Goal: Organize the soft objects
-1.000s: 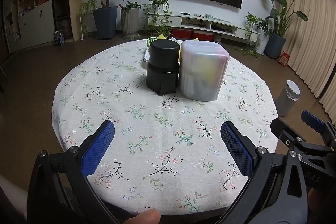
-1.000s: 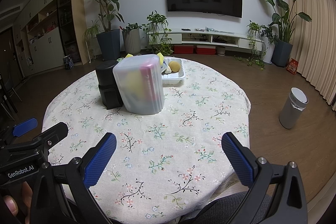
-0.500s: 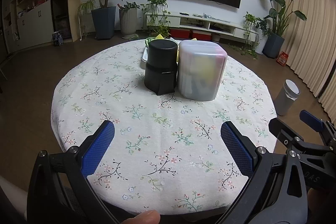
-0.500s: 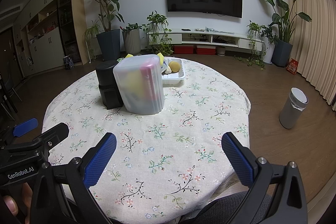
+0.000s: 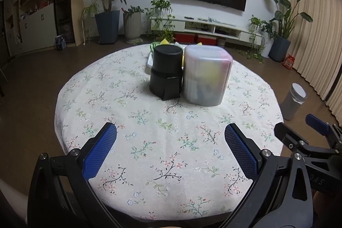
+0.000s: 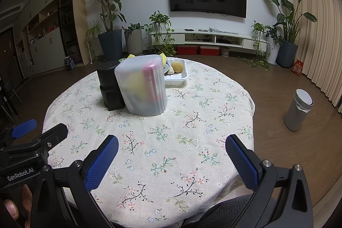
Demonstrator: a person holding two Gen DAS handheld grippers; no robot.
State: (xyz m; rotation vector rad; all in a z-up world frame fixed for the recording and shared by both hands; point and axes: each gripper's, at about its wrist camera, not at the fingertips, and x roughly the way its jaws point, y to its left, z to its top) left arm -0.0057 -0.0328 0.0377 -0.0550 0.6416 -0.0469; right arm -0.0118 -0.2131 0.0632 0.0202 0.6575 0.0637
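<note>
A frosted translucent container (image 5: 207,76) (image 6: 142,84) stands mid-table with yellow and pink soft items showing through its wall. A black cylindrical container (image 5: 167,71) (image 6: 109,86) touches its left side. Behind them sits a white tray (image 6: 178,76) holding a yellow sponge ball (image 6: 177,66) and other soft pieces, mostly hidden in the left wrist view. My left gripper (image 5: 170,138) is open over the near part of the table, nothing between its blue pads. My right gripper (image 6: 171,151) is open as well, empty, near the table's front edge.
The round table carries a floral cloth (image 5: 149,142). A grey bin (image 6: 299,109) stands on the wood floor to the right. Potted plants, a TV and a low cabinet line the far wall. A hand (image 6: 12,204) holds the left gripper's handle.
The left wrist view has drifted slightly, so the containers sit a touch lower and nearer. Both grippers stay open; nothing on the table has moved.
</note>
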